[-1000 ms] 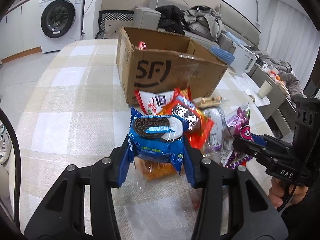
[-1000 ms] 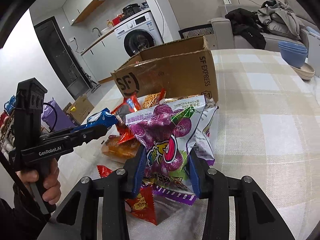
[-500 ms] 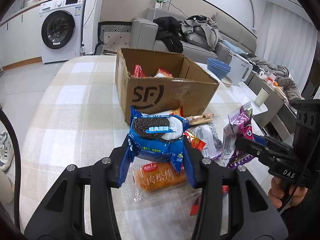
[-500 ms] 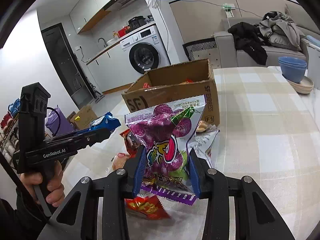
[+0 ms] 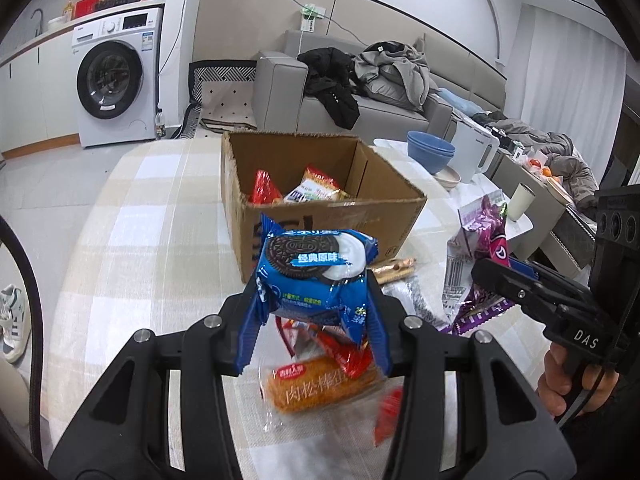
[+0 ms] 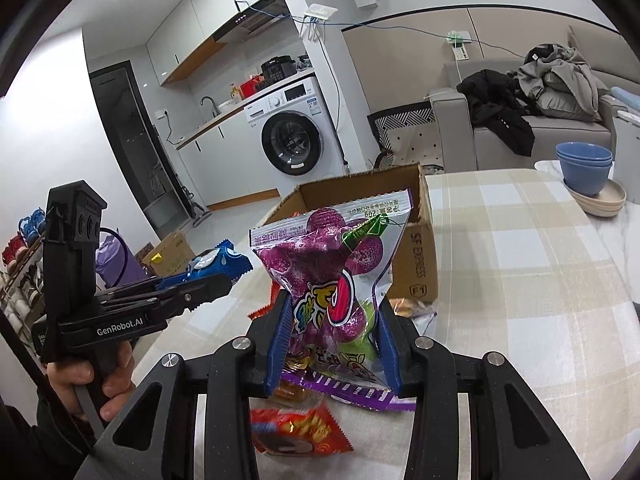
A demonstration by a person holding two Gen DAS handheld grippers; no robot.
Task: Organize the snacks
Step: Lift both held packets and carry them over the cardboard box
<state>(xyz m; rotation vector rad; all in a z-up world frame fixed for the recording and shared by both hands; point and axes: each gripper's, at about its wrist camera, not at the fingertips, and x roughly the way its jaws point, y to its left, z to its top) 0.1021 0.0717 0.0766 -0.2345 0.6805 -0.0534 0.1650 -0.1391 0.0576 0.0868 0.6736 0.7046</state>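
My left gripper [image 5: 314,320] is shut on a blue Oreo pack [image 5: 316,272], held up above the checked table. My right gripper [image 6: 332,340] is shut on a purple candy bag [image 6: 336,280], also lifted. Each gripper shows in the other's view: the right gripper [image 5: 496,280] with the purple bag [image 5: 480,240] at the right, the left gripper [image 6: 216,284] with the blue pack [image 6: 216,262] at the left. An open cardboard box [image 5: 320,184] stands ahead with a few snack packs inside; the box [image 6: 412,248] is partly hidden behind the purple bag.
Loose snacks lie on the table under the grippers: an orange bread pack [image 5: 320,384], a red packet [image 6: 300,428], a gold bar [image 5: 392,270]. Blue bowls [image 5: 430,152], a white kettle [image 5: 476,152] and a cup [image 5: 520,202] stand at the right. A sofa and washing machine are beyond.
Both grippers have risen with their packs still held. The box now sits lower in view and its inside shows, and the snack pile has dropped away beneath.
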